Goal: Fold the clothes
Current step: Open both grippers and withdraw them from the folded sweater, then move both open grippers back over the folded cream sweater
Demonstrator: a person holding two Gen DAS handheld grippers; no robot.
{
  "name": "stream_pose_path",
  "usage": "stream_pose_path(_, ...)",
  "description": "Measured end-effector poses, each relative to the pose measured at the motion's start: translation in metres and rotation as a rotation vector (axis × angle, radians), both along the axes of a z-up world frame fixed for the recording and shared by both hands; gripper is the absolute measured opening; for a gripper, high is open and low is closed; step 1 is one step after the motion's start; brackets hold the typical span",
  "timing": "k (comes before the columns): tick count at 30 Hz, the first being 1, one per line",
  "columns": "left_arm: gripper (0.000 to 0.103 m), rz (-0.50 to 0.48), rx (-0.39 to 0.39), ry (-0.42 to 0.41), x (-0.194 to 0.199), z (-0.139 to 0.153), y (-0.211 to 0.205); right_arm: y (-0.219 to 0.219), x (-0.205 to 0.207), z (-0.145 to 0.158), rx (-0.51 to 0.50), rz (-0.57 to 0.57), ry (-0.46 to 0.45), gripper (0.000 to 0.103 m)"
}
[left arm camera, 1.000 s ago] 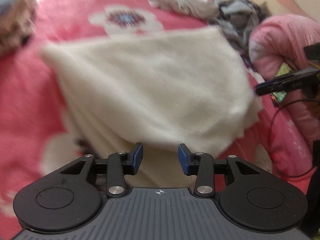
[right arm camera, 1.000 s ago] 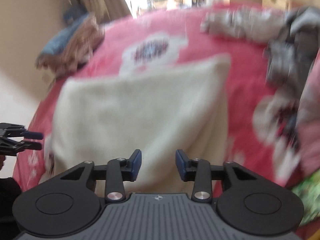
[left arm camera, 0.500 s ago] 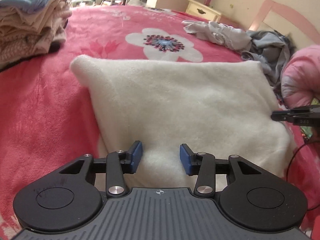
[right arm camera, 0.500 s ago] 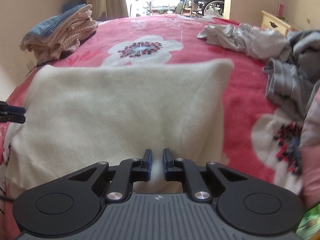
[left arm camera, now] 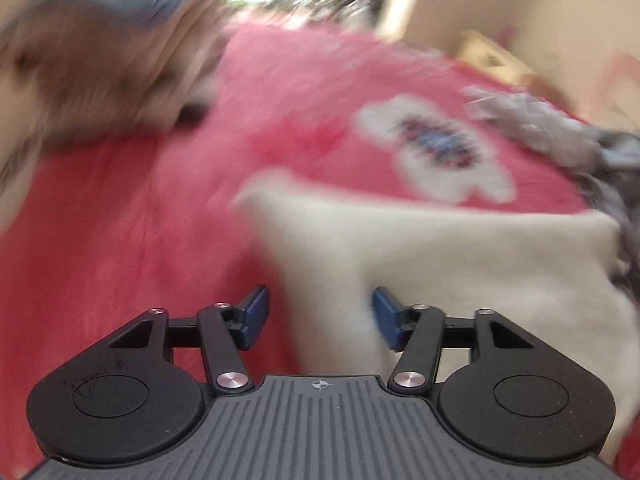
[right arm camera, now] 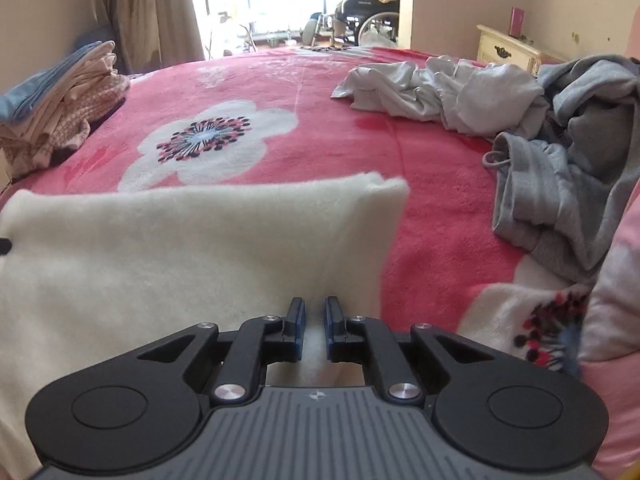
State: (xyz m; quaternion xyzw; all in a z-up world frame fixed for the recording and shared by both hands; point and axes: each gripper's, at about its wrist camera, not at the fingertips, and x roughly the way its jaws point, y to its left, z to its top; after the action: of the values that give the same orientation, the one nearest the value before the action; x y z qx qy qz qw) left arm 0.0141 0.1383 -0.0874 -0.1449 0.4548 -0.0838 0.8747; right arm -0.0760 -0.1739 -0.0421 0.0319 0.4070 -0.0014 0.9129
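while the left wrist view is smeared with blur, the right one is sharp.
cream garment (right arm camera: 172, 256): lies flat on the pink flowered blanket (right arm camera: 328, 136), near edge under both tools.
right gripper (right arm camera: 314, 330): fingers drawn nearly together, a fold of the cream cloth pinched between the blue pads.
left gripper (left arm camera: 320, 318): fingers spread wide over the garment's left edge (left arm camera: 460, 264), nothing clamped.
folded stack (right arm camera: 56, 104): far left on the bed.
grey clothes (right arm camera: 560, 152): heaped at right, unfolded.
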Motion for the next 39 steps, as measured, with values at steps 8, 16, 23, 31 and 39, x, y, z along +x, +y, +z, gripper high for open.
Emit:
stream_pose_path(8,0.057,-0.077,0.124,-0.223,-0.003,0.057,-0.015,-0.01,0.027,0.007,0.009,-0.048,-0.043,0.011)
stream_pose_path(16,0.058,-0.037,0.161,-0.178,0.026,0.002,-0.031,-0.025,0.058,-0.022,0.016,-0.128,-0.034,0.004)
stream_pose_path(23,0.058,-0.036,0.105,-0.195,0.033,0.017,-0.023,-0.033,0.074,0.005,0.058,-0.145,-0.054,0.006)
stream_pose_path(31,0.059,-0.038,0.152,-0.189,0.033,0.012,-0.028,-0.038,0.055,0.021,0.045,-0.125,-0.068,0.009)
stream_pose_path(39,0.059,-0.285,0.143,-0.258,-0.021,0.05,-0.058,0.014,0.004,0.013,0.022,0.166,0.102,0.009)
